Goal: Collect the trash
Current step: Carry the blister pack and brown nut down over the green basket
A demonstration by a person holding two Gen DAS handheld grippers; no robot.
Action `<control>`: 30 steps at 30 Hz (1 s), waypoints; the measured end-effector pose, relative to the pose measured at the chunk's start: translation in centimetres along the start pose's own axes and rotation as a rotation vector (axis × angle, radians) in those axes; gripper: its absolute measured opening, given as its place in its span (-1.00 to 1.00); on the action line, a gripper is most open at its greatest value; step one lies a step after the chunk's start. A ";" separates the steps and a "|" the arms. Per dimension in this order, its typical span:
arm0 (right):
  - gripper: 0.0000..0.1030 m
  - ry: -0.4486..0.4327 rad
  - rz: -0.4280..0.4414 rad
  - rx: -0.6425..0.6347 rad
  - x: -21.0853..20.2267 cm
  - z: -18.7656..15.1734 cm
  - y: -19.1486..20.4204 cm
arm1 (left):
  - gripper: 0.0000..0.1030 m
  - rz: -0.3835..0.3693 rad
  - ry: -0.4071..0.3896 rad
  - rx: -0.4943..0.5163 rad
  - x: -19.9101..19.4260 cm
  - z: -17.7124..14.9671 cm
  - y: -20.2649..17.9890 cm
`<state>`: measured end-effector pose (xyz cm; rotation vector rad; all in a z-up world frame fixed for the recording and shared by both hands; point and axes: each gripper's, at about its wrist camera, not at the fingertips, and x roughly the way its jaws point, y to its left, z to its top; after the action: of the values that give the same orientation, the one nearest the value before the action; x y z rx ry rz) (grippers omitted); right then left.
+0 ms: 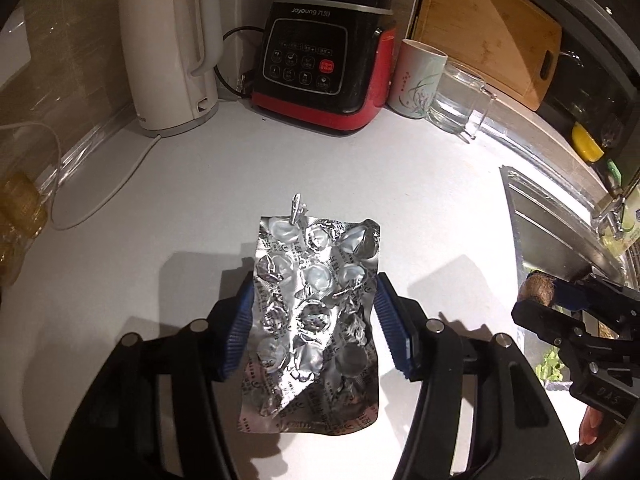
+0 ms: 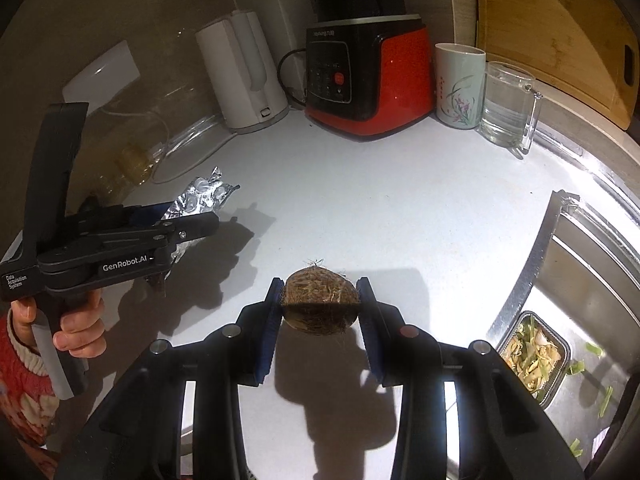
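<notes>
A crumpled, empty silver blister pack [image 1: 316,320] hangs above the white counter [image 1: 200,184], casting a shadow below it. My left gripper [image 1: 314,300] is shut on it, blue pads pressing its two long edges. In the right wrist view that same left gripper [image 2: 188,220] shows at the left with the blister pack [image 2: 204,196] sticking out of it. My right gripper [image 2: 320,300] is shut on a brown, hairy root piece [image 2: 320,292], held clear of the counter. The right gripper [image 1: 548,292] and the root piece [image 1: 534,288] also show at the left wrist view's right edge.
Along the back wall stand a white kettle [image 1: 168,52], a red-and-black blender [image 1: 320,60], a flowered mug [image 1: 418,76], a glass jug [image 1: 456,96] and a wooden cutting board [image 1: 488,28]. A steel sink [image 2: 580,280] at right holds a container of vegetable scraps [image 2: 532,352].
</notes>
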<state>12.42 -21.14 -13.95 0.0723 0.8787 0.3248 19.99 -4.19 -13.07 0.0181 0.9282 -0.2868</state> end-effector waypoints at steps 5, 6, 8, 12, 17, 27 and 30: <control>-0.28 -0.027 0.007 -0.015 -4.4 -3.1 1.7 | 0.10 0.018 -0.034 -0.004 -4.9 -3.9 -2.3; -0.28 -0.033 0.004 -0.019 -5.5 -3.9 2.1 | 0.10 0.022 -0.040 -0.006 -5.8 -4.7 -2.8; -0.28 -0.040 -0.006 -0.024 -7.4 -5.5 3.0 | 0.11 0.028 -0.047 -0.013 -7.9 -6.5 -3.8; -0.28 -0.060 -0.016 -0.012 -11.7 -9.2 4.6 | 0.11 0.040 -0.050 -0.015 -11.5 -10.2 -5.7; -0.28 -0.087 -0.001 -0.021 -17.1 -13.8 7.0 | 0.11 0.033 -0.046 -0.016 -15.9 -15.2 -7.9; -0.28 -0.082 0.042 -0.004 -21.1 -22.7 9.7 | 0.12 0.008 -0.007 0.007 -19.1 -24.4 -10.1; -0.28 -0.040 0.034 0.010 -19.0 -25.7 9.6 | 0.12 -0.013 0.018 0.008 -18.2 -26.6 -10.1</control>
<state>-20.94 -19.73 -14.38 0.1029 0.8404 0.3498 -13.72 -5.98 -13.62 0.0220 0.9451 -0.3024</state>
